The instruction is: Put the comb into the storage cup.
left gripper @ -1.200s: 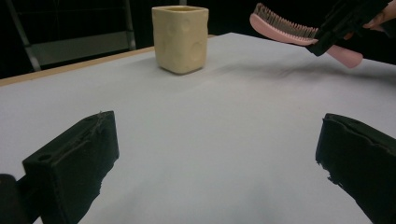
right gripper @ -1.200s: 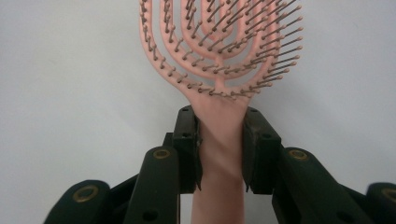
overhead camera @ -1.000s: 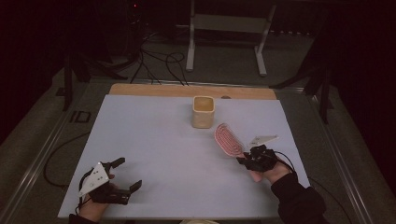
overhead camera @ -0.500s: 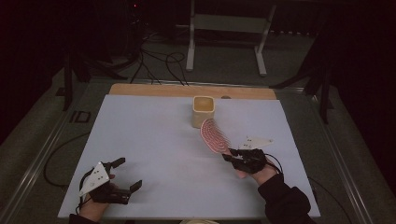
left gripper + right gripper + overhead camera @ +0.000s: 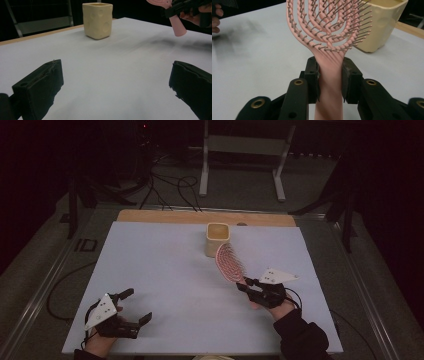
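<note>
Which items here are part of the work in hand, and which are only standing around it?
In the job:
- pink hairbrush, handle clamped in the right gripper
- yellow cup, just beyond the brush head

Standing around:
- left gripper, open, holding nothing
- white table
- wooden strip at the table's far edge
- metal stand and cables on the floor behind
</note>
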### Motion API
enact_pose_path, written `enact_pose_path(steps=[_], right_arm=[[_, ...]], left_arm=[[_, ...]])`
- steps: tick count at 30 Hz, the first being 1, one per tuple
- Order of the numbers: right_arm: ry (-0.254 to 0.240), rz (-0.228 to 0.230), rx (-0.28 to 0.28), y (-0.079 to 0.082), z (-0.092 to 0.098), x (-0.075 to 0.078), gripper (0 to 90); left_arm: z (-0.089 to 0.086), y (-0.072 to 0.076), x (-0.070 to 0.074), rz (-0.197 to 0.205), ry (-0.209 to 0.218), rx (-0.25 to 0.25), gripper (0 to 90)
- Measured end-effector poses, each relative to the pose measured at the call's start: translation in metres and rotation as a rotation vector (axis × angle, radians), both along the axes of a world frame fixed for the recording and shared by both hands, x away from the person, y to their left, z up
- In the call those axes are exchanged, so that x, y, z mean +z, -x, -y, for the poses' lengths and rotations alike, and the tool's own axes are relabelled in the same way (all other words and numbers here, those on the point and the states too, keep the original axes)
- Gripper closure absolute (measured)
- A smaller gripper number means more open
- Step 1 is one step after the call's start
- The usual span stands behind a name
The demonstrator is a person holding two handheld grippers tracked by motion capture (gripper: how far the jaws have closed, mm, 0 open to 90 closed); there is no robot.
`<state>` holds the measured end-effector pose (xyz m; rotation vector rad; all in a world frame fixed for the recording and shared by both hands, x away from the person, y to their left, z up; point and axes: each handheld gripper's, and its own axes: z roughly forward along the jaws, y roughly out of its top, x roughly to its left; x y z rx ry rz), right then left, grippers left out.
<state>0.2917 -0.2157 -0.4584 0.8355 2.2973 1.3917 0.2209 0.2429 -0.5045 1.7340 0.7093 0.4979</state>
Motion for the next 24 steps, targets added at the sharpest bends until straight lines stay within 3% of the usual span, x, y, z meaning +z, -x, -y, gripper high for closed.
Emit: enact_pose_path(steps=[7, 11, 14, 24], right_arm=[[-0.039, 0.025, -0.004, 0.0029, 0.0039, 0.0014, 70.7], [-0.088, 0.044, -0.026, 0.0073, 0.0070, -0.0007, 70.6], [-0.103, 0.038, -0.035, 0.0082, 0.0076, -0.0032, 70.7], [-0.072, 0.023, -0.049, 0.0079, 0.0073, -0.0079, 70.7]], left_arm=[[0.0009, 0.0001, 0.0000, -0.001, 0.000, 0.000, 0.2], [0.0011, -0.0002, -0.0001, -0.002, -0.004, -0.001, 0.2], [0.0010, -0.0003, 0.0002, -0.001, -0.004, -0.003, 0.2], [0.0050, 0.0000, 0.0061, -0.010, 0.001, -0.013, 0.2]])
